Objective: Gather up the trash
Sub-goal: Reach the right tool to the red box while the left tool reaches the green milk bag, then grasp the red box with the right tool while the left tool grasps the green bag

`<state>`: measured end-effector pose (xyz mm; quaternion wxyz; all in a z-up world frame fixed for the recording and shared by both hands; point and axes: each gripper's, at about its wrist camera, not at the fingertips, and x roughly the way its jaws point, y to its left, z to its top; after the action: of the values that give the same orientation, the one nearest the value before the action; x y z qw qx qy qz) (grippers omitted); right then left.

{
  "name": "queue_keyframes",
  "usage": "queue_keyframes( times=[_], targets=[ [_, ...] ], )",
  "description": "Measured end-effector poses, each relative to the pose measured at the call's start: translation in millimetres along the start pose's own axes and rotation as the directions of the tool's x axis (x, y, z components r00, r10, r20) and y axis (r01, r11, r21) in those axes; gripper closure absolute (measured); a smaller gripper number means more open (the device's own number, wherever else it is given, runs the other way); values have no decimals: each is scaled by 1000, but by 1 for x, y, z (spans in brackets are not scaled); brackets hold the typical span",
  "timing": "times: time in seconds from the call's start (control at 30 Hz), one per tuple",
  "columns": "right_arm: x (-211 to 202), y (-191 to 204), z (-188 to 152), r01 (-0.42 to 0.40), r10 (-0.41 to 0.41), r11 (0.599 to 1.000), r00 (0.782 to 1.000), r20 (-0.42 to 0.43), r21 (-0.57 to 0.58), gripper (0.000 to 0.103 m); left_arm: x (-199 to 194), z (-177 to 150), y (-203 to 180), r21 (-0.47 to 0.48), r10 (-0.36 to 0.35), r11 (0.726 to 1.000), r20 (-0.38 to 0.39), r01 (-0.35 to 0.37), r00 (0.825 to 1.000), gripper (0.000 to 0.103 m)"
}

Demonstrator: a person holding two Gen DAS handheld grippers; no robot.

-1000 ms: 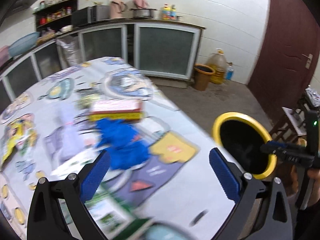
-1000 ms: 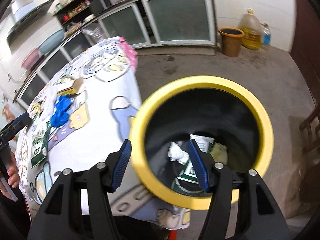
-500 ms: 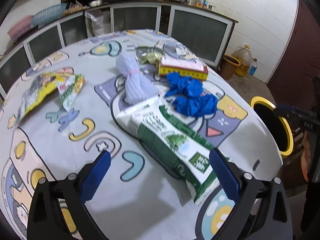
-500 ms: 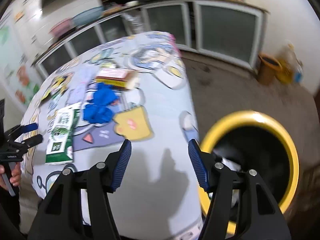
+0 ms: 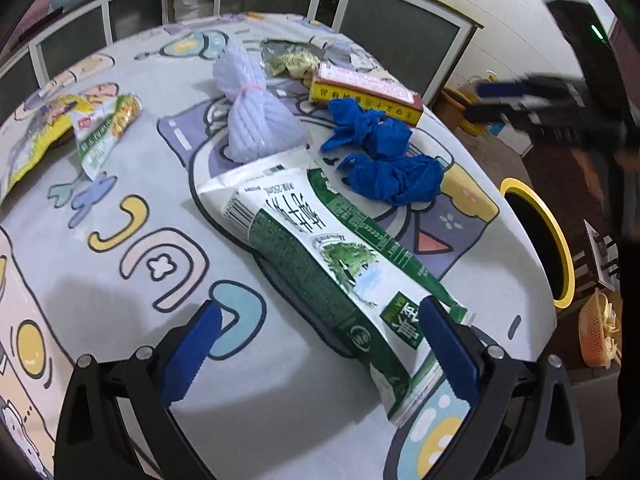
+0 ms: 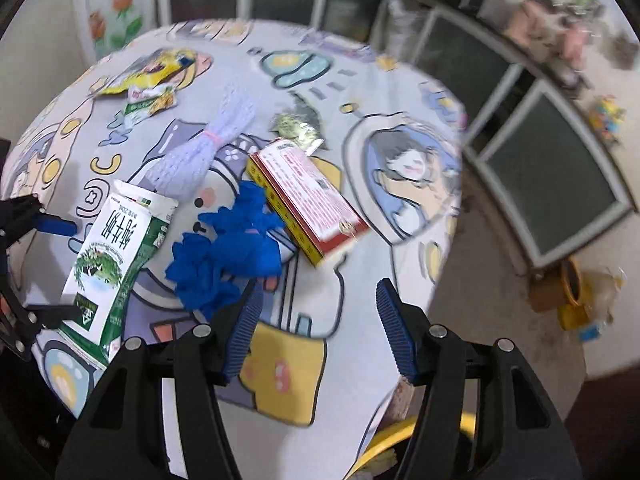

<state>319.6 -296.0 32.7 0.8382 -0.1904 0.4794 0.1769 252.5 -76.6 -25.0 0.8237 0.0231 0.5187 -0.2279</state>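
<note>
Trash lies on a round table with a cartoon cloth (image 5: 120, 320). A flattened green and white milk carton (image 5: 332, 264) lies between the open fingers of my left gripper (image 5: 320, 352); it also shows in the right wrist view (image 6: 116, 248). Crumpled blue gloves (image 5: 384, 156) (image 6: 228, 248), a red and yellow box (image 5: 364, 94) (image 6: 308, 204), a pale purple mesh bundle (image 5: 256, 120) (image 6: 204, 148) and snack wrappers (image 5: 100, 132) lie beyond. My right gripper (image 6: 316, 320) is open and empty just in front of the gloves. The yellow-rimmed bin (image 5: 540, 240) stands beside the table.
Cabinets with glass doors (image 5: 400, 28) line the wall behind the table. An orange bucket (image 6: 568, 288) and an oil jug stand on the floor by them. An orange basket (image 5: 596, 332) sits on the floor to the right. A foil wrapper (image 6: 296, 124) lies mid-table.
My right gripper swung from over the bin to above the table, facing the gloves and box. My left gripper pulled back and down until the milk carton lies between its fingers.
</note>
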Motion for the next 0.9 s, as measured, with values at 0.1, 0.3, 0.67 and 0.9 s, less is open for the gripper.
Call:
queue_keyframes(
  times=[0.1,0.3,0.67,0.9],
  targets=[
    [15,-5,21,-65,61,996,996,-62,-61,36,7,3,3,-25,-40,999,-36,39,999,8],
    [52,-1,43,-104,72,981,979,-193,-164,36,18,9,10,-40,-89,995,-71,86,994,8],
    [116,-31,73,-269,236,959,931,-278,-88,36,41,32,8,4,-133,991,-126,134,983,8],
    [129,-24,62,-243,217,966,945,-245,-82,44,48,39,-3,18,-100,995,-86,102,991,21]
  ],
)
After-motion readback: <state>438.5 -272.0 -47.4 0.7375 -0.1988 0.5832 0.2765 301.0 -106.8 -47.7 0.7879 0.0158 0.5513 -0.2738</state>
